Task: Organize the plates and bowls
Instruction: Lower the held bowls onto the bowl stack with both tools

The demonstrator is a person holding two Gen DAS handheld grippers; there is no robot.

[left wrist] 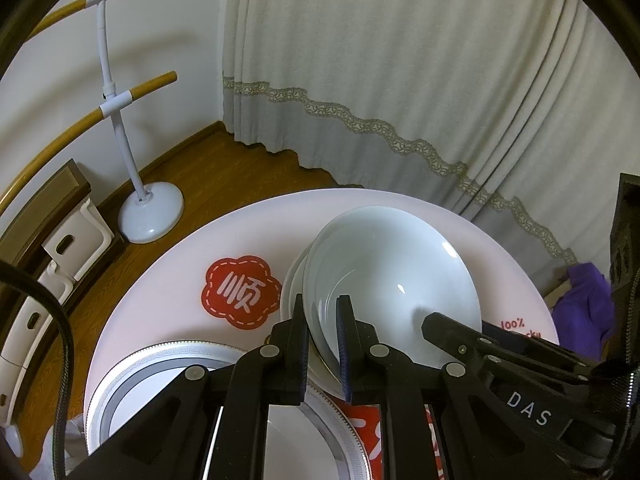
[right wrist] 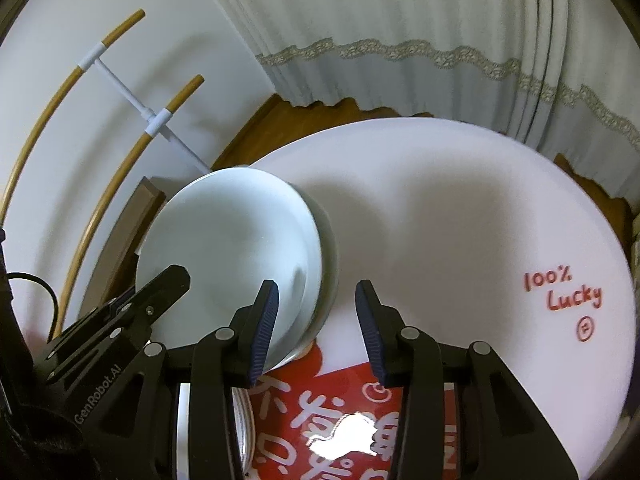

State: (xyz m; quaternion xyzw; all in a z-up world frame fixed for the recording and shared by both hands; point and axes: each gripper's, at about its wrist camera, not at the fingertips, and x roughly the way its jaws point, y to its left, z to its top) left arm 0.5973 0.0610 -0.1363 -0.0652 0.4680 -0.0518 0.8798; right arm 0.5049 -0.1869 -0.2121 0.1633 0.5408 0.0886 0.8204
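My left gripper [left wrist: 322, 320] is shut on the near rim of a pale blue bowl [left wrist: 396, 280], which tilts over a white plate or bowl [left wrist: 290, 284] beneath it on the round white table [left wrist: 172, 272]. A plate with a grey patterned rim [left wrist: 160, 364] lies at the near left under the gripper. In the right wrist view the pale blue bowl [right wrist: 228, 248] sits left of centre over the white dish [right wrist: 330, 264]. My right gripper [right wrist: 316, 320] is open and empty beside the bowl, its left finger [right wrist: 264, 320] in front of the rim.
The table carries a red flower sticker [left wrist: 240, 292], red printed graphics [right wrist: 320, 412] and "100% Lucky" writing [right wrist: 564, 292]. A white stand with wooden bars [left wrist: 120, 120] is on the wood floor at left. Curtains [left wrist: 400, 80] hang behind. Purple cloth [left wrist: 584, 308] lies at right.
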